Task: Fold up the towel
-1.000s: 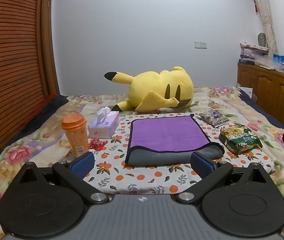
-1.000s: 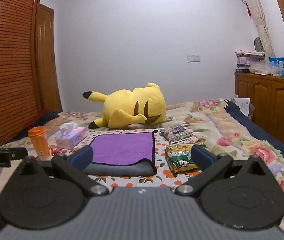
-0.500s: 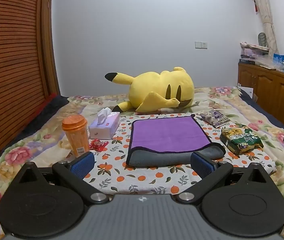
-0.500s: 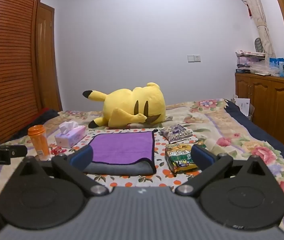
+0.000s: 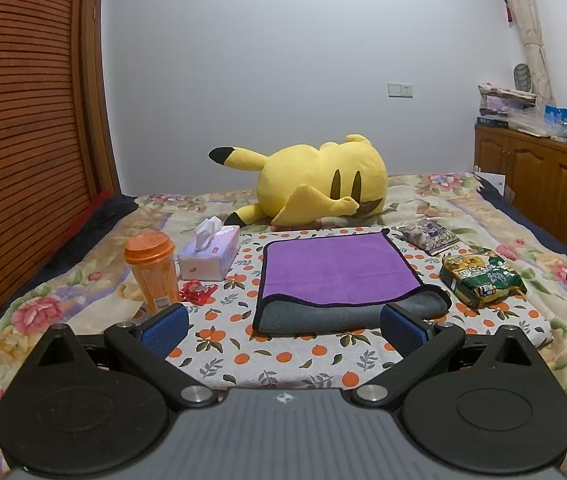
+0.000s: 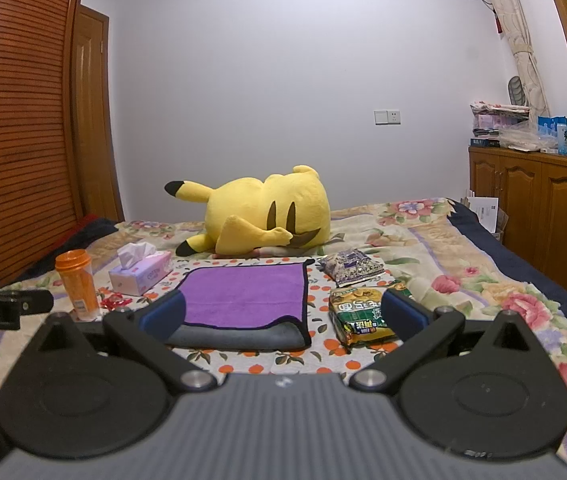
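Towel [image 5: 337, 270]: lies flat on an orange-print cloth [image 5: 283, 344] spread over the bed [image 5: 43, 292]. Purple face up, black-edged; the near edge shows a thick grey underlayer that sticks out past the purple, so it is doubled over unevenly. Far corners square, near right corner bulges. To its left, a tissue box [image 5: 209, 258], an orange cup [image 5: 151, 270] and a red wrapper [image 5: 197, 291]; to its right, two snack packets [image 5: 483, 278]. Yellow plush [image 5: 319, 182] behind it. Left tool [image 5: 283, 326] spread wide, holding nothing, just short of the towel's near edge. Right tool [image 6: 283, 312] likewise spread wide, empty, clear of the cloth.
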A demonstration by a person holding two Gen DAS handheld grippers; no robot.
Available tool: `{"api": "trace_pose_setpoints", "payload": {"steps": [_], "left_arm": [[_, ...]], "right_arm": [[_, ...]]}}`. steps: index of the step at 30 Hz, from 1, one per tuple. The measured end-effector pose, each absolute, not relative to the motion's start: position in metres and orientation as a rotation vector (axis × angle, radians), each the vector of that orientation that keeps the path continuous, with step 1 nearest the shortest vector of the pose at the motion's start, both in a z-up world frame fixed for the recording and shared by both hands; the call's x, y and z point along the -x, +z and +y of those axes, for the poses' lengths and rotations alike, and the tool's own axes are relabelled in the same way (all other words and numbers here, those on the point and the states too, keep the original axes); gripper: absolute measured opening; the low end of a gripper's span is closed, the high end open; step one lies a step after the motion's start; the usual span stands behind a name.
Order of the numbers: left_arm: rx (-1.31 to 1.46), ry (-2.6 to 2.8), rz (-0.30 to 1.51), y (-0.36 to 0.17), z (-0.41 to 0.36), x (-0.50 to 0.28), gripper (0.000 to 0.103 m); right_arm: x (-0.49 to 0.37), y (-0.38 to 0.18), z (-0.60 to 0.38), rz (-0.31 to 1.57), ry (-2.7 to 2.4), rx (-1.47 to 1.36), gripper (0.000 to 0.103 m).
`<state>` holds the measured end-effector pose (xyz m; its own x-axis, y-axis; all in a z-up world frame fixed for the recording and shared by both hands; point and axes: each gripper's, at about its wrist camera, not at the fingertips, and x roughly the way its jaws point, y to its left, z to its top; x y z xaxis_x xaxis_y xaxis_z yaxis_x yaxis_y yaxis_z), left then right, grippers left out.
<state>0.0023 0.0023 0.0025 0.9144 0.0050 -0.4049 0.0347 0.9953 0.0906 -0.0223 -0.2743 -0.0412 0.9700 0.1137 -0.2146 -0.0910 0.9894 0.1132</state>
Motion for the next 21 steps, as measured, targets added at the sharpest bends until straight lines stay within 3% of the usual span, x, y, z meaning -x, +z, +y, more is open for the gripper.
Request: {"api": "trace_pose_setpoints", "payload": {"steps": [21], "left_arm": [[-0.099,-0.015,0.416,0.0008,0.0014,-0.0015,0.103]], "right_arm": [[0.0215,-0.0414,-0.274,0.223,0.106,-0.109,0.103]]}}
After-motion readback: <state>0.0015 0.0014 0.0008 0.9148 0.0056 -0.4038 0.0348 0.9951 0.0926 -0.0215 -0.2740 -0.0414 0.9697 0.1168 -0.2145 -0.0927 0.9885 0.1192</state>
